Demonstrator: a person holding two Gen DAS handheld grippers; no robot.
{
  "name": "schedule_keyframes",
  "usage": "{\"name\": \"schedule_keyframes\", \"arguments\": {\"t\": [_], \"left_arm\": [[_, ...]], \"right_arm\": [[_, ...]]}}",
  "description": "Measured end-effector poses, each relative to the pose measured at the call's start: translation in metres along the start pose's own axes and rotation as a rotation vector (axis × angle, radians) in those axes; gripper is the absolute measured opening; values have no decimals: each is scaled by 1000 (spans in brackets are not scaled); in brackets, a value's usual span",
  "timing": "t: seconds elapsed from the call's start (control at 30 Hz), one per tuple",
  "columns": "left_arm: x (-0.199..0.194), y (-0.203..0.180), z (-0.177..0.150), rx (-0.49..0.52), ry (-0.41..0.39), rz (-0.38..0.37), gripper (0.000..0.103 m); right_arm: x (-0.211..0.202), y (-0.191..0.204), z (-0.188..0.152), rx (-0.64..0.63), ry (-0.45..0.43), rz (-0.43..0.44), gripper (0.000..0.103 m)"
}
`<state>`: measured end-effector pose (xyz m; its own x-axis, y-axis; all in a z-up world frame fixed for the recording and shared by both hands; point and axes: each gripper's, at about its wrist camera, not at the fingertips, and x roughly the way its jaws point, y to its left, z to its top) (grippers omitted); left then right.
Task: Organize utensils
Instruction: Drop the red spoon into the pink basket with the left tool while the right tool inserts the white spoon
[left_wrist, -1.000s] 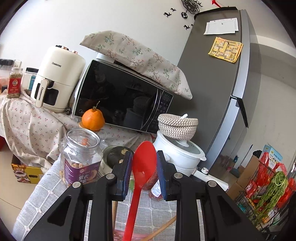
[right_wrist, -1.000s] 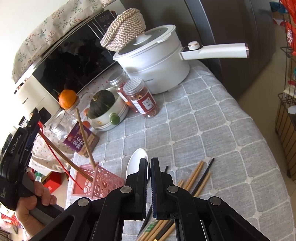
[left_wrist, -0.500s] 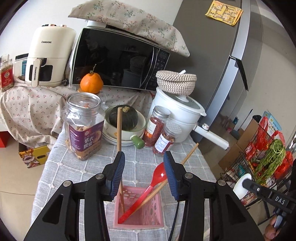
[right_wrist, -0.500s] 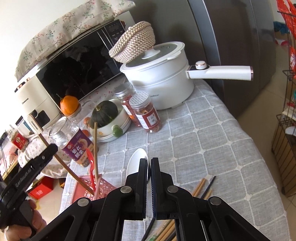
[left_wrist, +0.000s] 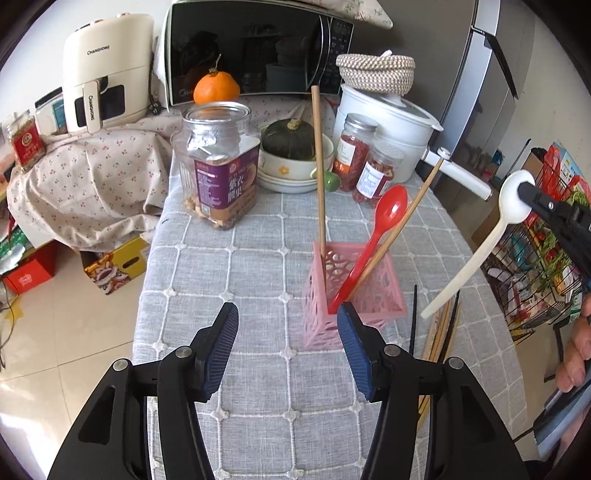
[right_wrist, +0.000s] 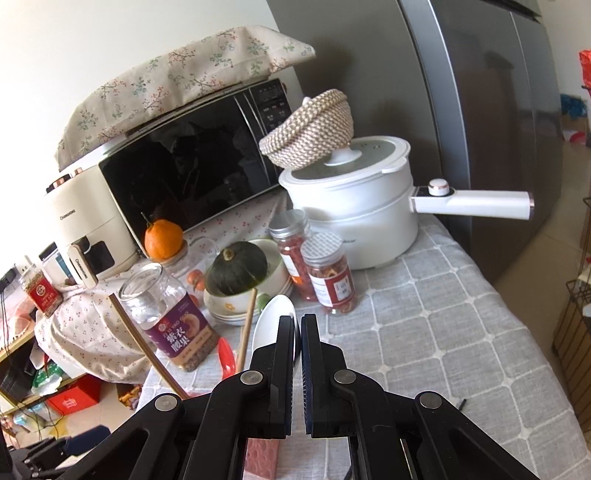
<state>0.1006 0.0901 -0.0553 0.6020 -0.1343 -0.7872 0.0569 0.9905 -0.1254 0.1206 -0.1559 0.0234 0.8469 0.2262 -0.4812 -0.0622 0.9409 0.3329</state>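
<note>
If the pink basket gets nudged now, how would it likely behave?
The pink basket looks like thin perforated plastic, so probably light and easy to slide on the cloth. The tall chopstick and red spoon lean well above its rim, so it may tip.

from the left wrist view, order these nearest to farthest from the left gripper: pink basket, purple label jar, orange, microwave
1. pink basket, just ahead of the left gripper, right
2. purple label jar, ahead left
3. orange, behind the jar
4. microwave, at the back
</note>
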Motion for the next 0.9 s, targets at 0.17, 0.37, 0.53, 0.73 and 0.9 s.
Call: {"name": "schedule_keyframes", "arguments": {"t": [0.17,0.37,0.53,0.73,0.9], "left_arm": [[11,9,-11,8,77,16,60],[11,14,-12,17,84,22,60],[10,14,-10,22,78,17,61],[6,8,-10,34,64,16,67],[5,-3,-11,56,61,7,71]], "right_arm": [[9,26,-2,-81,-67,-46,3],[25,56,-14,-220,-102,-117,3],[40,67,-25,-271,-76,-124,4],[50,66,-31,-272,-26,-101,18],[35,62,-26,-240,-23,-33,45]]}}
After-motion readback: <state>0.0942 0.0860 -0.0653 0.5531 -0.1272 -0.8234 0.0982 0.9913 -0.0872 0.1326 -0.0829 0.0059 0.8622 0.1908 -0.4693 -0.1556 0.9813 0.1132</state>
